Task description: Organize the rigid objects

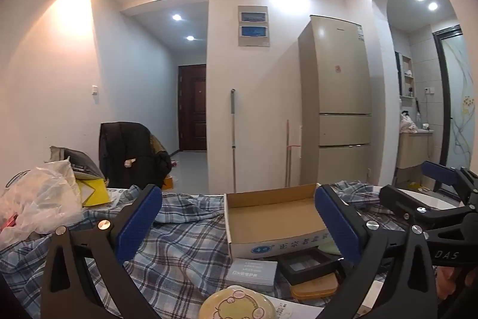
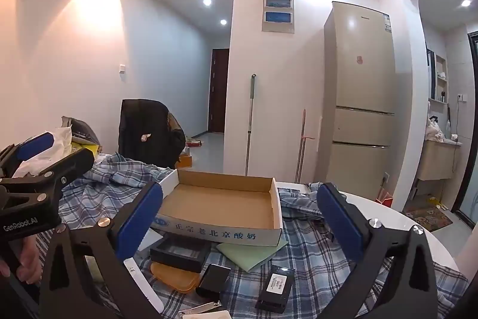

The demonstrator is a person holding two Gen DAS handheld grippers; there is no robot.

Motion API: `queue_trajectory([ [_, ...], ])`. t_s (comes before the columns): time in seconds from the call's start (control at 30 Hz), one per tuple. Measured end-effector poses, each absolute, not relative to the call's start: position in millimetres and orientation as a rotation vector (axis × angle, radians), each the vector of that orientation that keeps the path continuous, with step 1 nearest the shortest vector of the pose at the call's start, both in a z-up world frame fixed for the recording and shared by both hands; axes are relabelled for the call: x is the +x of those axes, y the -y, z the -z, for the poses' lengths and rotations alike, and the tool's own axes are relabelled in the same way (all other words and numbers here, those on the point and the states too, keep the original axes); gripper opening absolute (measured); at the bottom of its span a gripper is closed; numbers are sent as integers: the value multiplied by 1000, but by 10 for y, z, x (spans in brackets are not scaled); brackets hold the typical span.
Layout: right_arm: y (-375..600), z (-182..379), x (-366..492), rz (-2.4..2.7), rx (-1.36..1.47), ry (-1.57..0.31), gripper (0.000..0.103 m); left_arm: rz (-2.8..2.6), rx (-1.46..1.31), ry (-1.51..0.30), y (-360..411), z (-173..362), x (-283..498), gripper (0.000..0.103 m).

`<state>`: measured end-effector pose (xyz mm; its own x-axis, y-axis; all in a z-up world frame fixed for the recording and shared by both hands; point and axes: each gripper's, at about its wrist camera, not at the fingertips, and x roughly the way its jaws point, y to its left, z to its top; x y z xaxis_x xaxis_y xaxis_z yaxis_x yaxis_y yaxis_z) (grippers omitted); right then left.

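White walls and recessed ceiling lights frame your workspace, with a tall beige refrigerator against the far wall and a dark wooden door down the hallway. You work over a round white table draped in a blue plaid cloth. An open shallow cardboard box sits mid-table, empty inside.

Just in front of its near wall lie the rigid objects: a black picture frame, an orange flat lid, a pale green card, a grey printed box and a black rectangular battery pack.

Your left gripper and right gripper both stand spread wide, holding nothing.

Crumpled plastic bags crowd the left edge; the table's right rim is bare, with free floor beyond it.
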<state>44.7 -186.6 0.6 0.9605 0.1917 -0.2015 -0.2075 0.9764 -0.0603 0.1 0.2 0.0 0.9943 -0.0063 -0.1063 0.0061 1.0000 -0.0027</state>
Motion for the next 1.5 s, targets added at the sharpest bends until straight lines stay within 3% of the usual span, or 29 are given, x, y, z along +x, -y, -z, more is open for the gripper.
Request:
queue_trajectory([
  [1.5, 1881, -54, 373, -202, -79, -175, 103, 19, 42, -129, 88, 6, 18, 103],
])
